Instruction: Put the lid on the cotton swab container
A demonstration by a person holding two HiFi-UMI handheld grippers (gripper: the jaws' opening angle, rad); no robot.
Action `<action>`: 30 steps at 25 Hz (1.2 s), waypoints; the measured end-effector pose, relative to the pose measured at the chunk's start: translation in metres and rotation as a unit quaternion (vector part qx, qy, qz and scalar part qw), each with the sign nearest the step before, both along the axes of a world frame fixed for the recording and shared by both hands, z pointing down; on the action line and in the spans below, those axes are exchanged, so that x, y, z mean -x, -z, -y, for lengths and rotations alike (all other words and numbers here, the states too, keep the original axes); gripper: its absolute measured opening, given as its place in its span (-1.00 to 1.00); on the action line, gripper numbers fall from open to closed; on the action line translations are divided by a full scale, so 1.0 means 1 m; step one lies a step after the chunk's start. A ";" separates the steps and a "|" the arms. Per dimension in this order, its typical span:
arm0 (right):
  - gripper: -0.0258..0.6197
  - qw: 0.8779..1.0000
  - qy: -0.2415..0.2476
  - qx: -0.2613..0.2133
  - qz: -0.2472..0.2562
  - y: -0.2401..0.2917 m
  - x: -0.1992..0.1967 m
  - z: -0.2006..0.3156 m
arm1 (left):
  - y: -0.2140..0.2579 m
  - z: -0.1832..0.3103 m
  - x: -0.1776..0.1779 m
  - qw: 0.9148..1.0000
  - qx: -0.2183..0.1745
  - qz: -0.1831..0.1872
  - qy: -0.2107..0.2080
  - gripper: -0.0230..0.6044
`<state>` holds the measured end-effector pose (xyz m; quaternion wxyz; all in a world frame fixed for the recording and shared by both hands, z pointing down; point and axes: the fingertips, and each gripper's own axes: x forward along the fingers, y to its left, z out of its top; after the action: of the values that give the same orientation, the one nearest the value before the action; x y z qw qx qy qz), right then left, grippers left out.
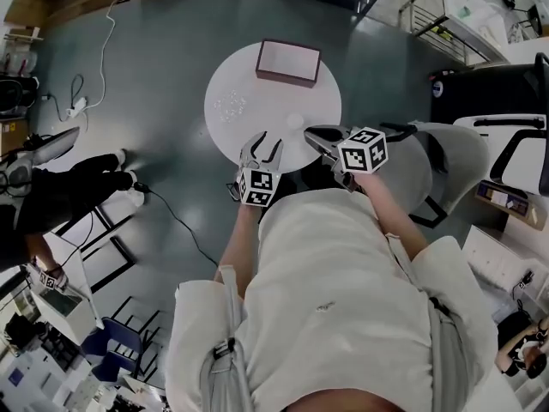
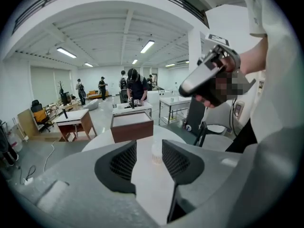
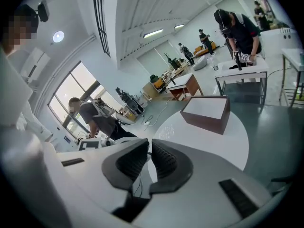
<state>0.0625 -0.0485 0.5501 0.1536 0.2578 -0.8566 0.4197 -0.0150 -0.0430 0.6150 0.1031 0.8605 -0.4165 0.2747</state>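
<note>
On desk point(image 1: 257, 131): container point(image 1: 295, 120) upright near box point(image 1: 289, 62), lid seemingly on, too small to confirm. Left gripper point(image 2: 148, 148) jaws apart, empty. Right gripper point(image 3: 149, 147) jaws nearly together, empty. Task likely finished.

The person wears a loose cream shirt point(image 1: 343, 273) whose sleeves leave the forearms bare; grey webbing straps point(image 1: 225, 348) with a dark plastic buckle run over the shoulders; the left gripper point(image 1: 268, 142) and the right gripper point(image 1: 310, 132) have smooth pale grey shells; each carries a white cube point(image 1: 363, 150) printed with black square markers; the fingers point(image 2: 124, 163) are black and wedge-shaped, with a fine gridded texture on their inner faces.
</note>
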 end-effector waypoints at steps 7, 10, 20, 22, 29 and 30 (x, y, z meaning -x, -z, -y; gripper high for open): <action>-0.85 0.999 -0.006 -0.038 -0.014 0.014 0.034 0.003 | 0.059 -0.005 0.041 0.997 -0.049 -0.039 0.034 -0.67; -0.86 0.998 -0.015 -0.059 -0.019 0.022 0.044 0.006 | 0.080 -0.004 0.055 0.996 -0.058 -0.057 0.041 -0.77; -0.89 0.987 -0.045 -0.142 -0.059 0.048 0.057 0.005 | 0.115 -0.004 0.090 0.993 -0.034 -0.105 0.045 -0.90; -0.89 0.985 -0.052 -0.153 -0.067 0.052 0.055 0.004 | 0.122 -0.003 0.092 0.991 -0.028 -0.123 0.047 -0.90; -0.90 0.973 -0.106 -0.195 -0.069 0.084 0.031 0.010 | 0.164 0.011 0.102 0.986 -0.006 -0.162 0.049 -0.90; -0.90 0.970 -0.110 -0.203 -0.069 0.091 0.027 0.012 | 0.172 0.014 0.105 0.985 -0.011 -0.167 0.051 -0.90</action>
<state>0.0350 -0.0601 0.4594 0.1095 0.4048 -0.8776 0.2322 -0.1201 -0.0573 0.4427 0.1758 0.8731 -0.4395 0.1168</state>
